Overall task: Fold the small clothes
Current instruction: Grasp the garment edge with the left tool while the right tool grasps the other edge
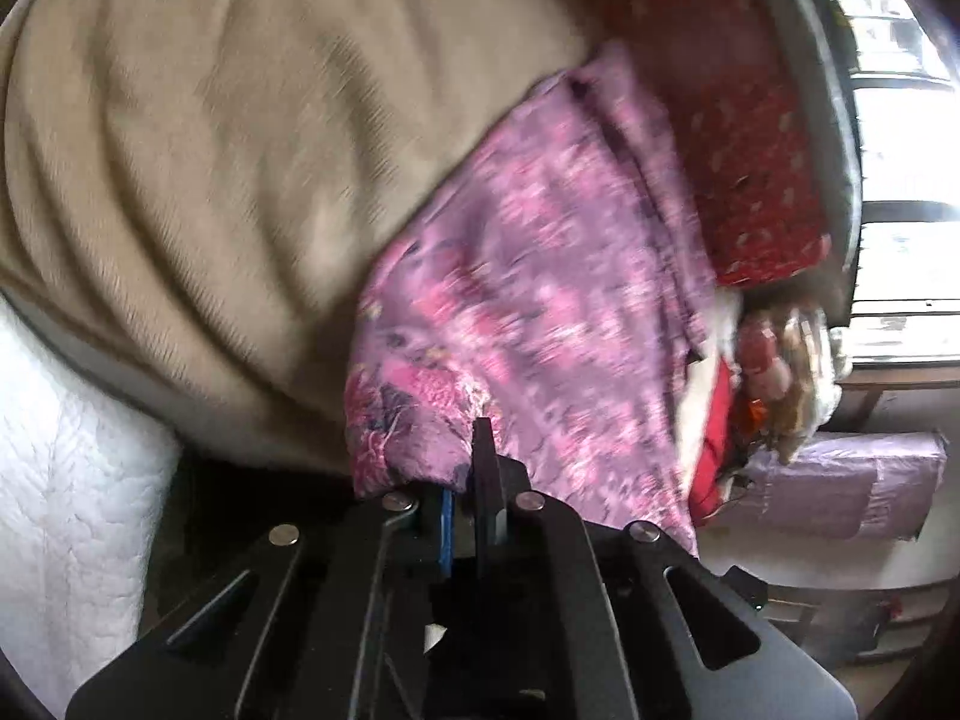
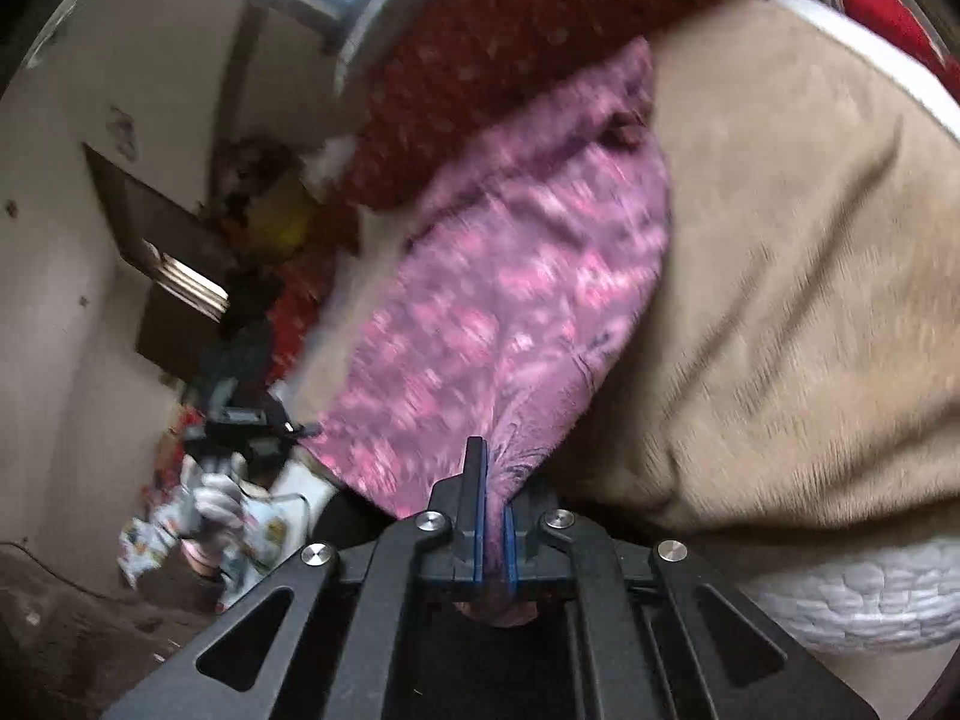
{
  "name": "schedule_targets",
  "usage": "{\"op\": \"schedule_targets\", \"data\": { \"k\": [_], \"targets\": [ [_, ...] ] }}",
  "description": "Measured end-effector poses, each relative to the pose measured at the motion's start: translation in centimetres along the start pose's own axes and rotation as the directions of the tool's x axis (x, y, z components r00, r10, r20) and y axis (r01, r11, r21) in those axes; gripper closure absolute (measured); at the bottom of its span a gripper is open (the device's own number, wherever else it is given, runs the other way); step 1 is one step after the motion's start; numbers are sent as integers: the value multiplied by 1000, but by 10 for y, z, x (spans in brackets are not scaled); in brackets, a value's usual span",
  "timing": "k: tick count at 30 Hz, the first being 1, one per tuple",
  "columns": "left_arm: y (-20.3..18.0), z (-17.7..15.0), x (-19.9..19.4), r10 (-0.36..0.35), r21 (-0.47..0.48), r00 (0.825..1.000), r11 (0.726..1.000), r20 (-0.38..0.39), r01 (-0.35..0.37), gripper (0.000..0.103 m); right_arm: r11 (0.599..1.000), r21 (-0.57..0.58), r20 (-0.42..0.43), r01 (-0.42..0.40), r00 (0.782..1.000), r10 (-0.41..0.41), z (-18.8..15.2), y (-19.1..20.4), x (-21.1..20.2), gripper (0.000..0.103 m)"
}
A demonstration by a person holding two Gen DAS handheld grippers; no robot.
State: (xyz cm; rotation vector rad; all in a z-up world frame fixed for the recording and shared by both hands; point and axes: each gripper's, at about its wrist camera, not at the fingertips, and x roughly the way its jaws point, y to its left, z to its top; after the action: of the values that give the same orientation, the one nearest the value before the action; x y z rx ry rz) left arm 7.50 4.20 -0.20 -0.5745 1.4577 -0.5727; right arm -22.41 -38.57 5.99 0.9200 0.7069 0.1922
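Note:
A small pink-and-purple patterned garment (image 1: 540, 276) lies stretched over a tan blanket (image 1: 210, 150); it also shows in the right wrist view (image 2: 498, 312). My left gripper (image 1: 465, 474) is shut on one near corner of the garment. My right gripper (image 2: 495, 492) is shut on the other near corner, with cloth pinched between its blue pads. The left gripper with its gloved hand (image 2: 240, 420) shows in the right wrist view at the garment's left edge. Both views are motion-blurred.
A red dotted cloth (image 1: 738, 138) lies beyond the garment, also in the right wrist view (image 2: 510, 42). A white quilted mattress edge (image 1: 66, 480) runs below the blanket. Piled clothes (image 1: 774, 372), a window (image 1: 900, 120) and a lilac bag (image 1: 852, 480) are at the right.

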Motion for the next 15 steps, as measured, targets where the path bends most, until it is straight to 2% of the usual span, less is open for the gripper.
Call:
{"op": "schedule_targets", "data": {
  "k": [2,6,15],
  "targets": [
    [-12,7,-7,-21,12,999,1000,28,21,100,999,31,52,-40,998,38,10,2,-3,99],
    [-33,21,-12,-11,43,997,999,74,8,100,993,70,112,-91,990,83,28,7,-4,99],
    [-76,82,-5,-23,48,990,999,141,17,100,983,130,192,-129,976,103,81,-6,10,99]
  ]
}}
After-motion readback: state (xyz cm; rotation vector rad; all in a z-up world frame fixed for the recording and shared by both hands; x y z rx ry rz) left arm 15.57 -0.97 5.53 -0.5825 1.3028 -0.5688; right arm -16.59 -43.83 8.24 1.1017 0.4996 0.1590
